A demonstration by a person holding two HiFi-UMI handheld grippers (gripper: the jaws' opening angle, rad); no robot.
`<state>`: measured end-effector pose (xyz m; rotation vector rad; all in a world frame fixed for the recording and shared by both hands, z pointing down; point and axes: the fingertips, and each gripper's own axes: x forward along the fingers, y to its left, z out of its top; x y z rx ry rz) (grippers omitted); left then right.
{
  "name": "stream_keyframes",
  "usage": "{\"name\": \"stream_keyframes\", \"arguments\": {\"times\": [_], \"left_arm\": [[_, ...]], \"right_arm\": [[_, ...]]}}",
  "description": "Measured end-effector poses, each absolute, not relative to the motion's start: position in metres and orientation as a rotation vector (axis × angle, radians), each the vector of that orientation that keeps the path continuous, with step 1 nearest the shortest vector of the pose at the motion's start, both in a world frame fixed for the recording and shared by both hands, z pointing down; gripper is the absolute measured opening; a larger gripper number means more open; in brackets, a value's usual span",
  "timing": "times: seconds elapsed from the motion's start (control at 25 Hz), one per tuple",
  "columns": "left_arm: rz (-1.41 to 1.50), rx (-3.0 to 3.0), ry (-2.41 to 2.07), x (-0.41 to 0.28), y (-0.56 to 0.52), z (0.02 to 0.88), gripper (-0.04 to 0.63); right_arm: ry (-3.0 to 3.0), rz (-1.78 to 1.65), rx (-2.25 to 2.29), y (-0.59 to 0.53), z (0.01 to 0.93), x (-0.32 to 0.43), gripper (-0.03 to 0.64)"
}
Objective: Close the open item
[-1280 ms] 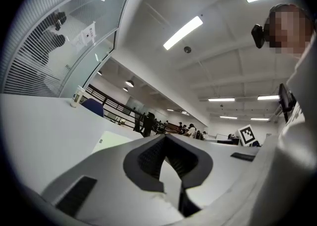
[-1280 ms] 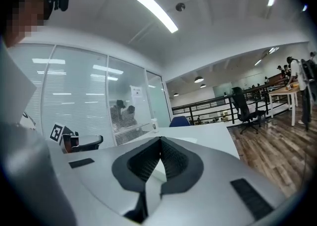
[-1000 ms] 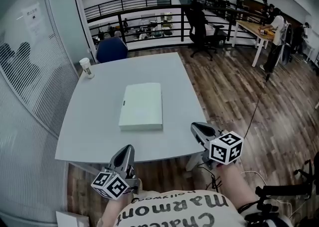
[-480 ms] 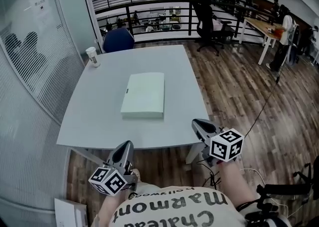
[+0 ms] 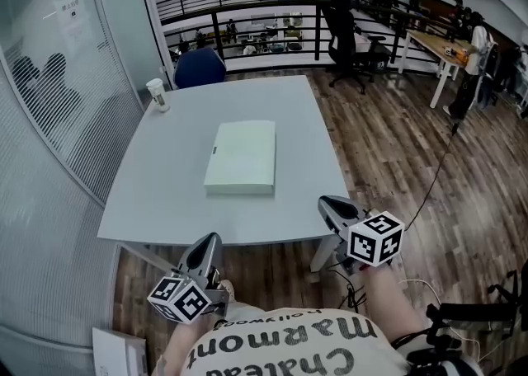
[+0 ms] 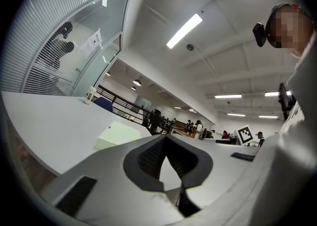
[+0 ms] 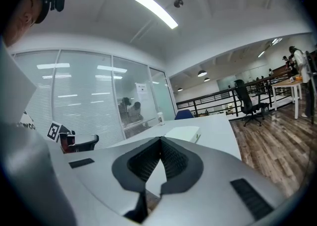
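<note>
**Both grippers at the body; box flat at mid-table**

The left gripper and right gripper were held short of the table, each with its jaws tip to tip and nothing between them. The flat pale box was seen at mid-table, well apart from both, with its lid apparently down. Little closing was judged to be left; the lid's seating could not be confirmed.

Upside down in the head view, the person's shirt carries large lettering reading "Chatea" and "Marmon", cut off at the edges, with a smaller "Hollywood". Black-and-white square markers, without letters, cover the cubes on the left gripper and right gripper. Print on the glass-wall notice and the cup is too small to read.
</note>
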<state>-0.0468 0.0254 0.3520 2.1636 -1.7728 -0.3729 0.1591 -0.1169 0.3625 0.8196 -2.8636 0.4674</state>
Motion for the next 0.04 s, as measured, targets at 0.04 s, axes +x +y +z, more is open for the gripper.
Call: {"name": "stream_keyframes", "arguments": {"times": [0.04], "left_arm": [[-0.375, 2.162, -1.773, -0.0461, 0.0265, 0.3535, -0.009]], "right_arm": [[-2.863, 0.461, 0.822, -0.1166, 0.3632, 0.16, -0.001]]}}
